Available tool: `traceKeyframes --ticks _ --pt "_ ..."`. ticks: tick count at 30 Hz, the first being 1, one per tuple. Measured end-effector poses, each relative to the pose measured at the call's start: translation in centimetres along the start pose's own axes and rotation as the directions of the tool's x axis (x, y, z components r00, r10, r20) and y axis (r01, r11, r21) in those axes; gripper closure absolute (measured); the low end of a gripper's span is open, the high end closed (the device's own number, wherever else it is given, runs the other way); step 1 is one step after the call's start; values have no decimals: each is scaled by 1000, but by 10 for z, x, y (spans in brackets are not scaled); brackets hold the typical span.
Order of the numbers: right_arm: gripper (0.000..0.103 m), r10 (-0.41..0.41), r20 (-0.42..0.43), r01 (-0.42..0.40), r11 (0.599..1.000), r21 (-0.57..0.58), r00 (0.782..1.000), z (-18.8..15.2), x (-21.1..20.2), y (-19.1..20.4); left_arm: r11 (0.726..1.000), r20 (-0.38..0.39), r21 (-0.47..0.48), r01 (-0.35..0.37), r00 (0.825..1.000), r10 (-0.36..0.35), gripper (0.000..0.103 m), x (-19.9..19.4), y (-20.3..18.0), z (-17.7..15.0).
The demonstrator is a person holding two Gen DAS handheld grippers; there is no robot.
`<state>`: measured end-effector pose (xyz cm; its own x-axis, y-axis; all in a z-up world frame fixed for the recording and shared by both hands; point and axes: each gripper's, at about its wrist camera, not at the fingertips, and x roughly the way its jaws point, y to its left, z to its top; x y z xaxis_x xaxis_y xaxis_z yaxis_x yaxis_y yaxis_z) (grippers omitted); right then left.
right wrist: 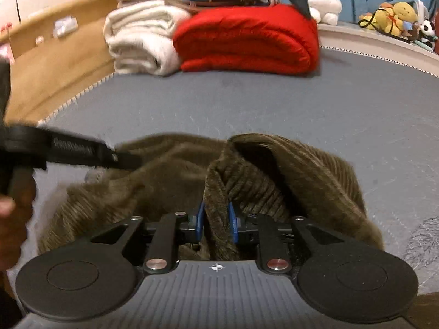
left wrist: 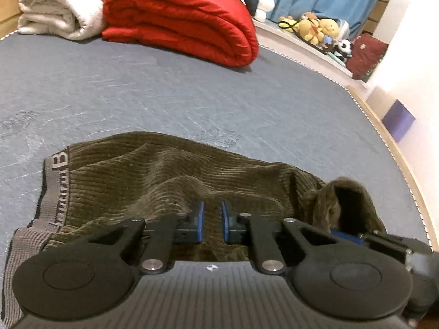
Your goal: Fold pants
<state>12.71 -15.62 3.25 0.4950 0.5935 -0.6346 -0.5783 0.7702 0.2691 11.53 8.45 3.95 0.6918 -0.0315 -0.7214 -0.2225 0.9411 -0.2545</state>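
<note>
Between right gripper (right wrist: 216, 220) pads: pants (right wrist: 216, 211)

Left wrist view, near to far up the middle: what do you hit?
Left gripper → pants → bare grey mattress → red quilt.

Your left gripper (left wrist: 212, 220) points downward, jaws nearly closed on a thin layer of the pants (left wrist: 164, 175). Your right gripper (right wrist: 216, 219) clamps a bunched fold between its blue pads (right wrist: 201, 218).
</note>
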Motion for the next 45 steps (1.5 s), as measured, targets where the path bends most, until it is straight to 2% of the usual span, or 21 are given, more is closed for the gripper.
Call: traceKeyframes --ticks 2,5,6,8,11,13,15,17,21,22,25,27,29,32,35,38,39,41,43,44,45 --pt "76 20 34 -23 996 88 999 5 -11 -13 1000 -10 9 28 1000 -28 89 1 -3 -1" --pt "58 18 151 -48 978 202 988 10 -45 -36 997 -19 18 71 997 -71 89 5 -7 -1" --pt "53 -13 198 -33 973 227 980 10 -58 -47 997 -19 22 80 997 -79 89 7 -9 0" --pt "51 -76 278 -7 958 287 958 12 -81 -69 995 -27 28 101 995 -100 89 11 -12 -1" --pt "47 -198 322 54 913 405 926 8 -92 -112 991 -44 36 127 991 -125 89 21 -18 -4" --pt "46 -270 282 103 864 492 920 -1 -91 -141 987 -58 46 153 987 -150 89 27 -25 -6" --pt "46 -292 192 137 812 567 937 -11 -79 -164 981 -69 65 185 981 -180 88 32 -34 -9" --pt "46 -322 84 203 756 623 943 -21 -67 -183 976 -78 84 202 977 -196 87 36 -42 -11" --pt "37 -360 -100 321 631 706 928 -43 -53 -210 966 -104 122 227 971 -215 80 47 -58 -19" --pt "36 -338 -104 301 608 734 935 -48 -49 -214 965 -107 134 226 971 -213 78 49 -61 -21" --pt "35 -209 -56 160 527 835 976 -59 -41 -229 961 -118 159 228 970 -211 78 53 -65 -25" --pt "33 -163 -83 154 488 859 983 -59 -26 -230 960 -123 158 232 969 -214 78 55 -64 -24" --pt "33 -167 -110 177 468 866 980 -56 -15 -230 960 -124 153 234 968 -217 78 56 -61 -24" --pt "32 -148 -70 132 466 875 986 -59 -15 -234 961 -122 141 240 967 -224 76 55 -59 -22" --pt "34 -108 -35 85 499 862 993 -51 2 -241 962 -116 130 239 967 -225 69 53 -56 -20" --pt "74 -93 -24 70 536 841 995 -45 13 -242 966 -118 118 230 969 -217 69 55 -53 -20" --pt "80 -94 -9 59 546 836 996 -41 9 -240 968 -119 112 227 970 -213 69 55 -51 -19" --pt "83 -123 32 47 595 802 992 -29 2 -235 970 -119 103 222 971 -210 69 57 -48 -18" --pt "85 -123 152 -41 633 773 981 -18 -14 -233 972 -116 90 217 972 -206 69 58 -44 -16" --pt "85 -134 224 -88 640 764 965 -13 -27 -234 973 -115 83 215 972 -205 69 58 -42 -15" --pt "86 -178 305 -122 648 752 935 -10 -44 -236 974 -114 79 214 972 -205 69 58 -41 -15"
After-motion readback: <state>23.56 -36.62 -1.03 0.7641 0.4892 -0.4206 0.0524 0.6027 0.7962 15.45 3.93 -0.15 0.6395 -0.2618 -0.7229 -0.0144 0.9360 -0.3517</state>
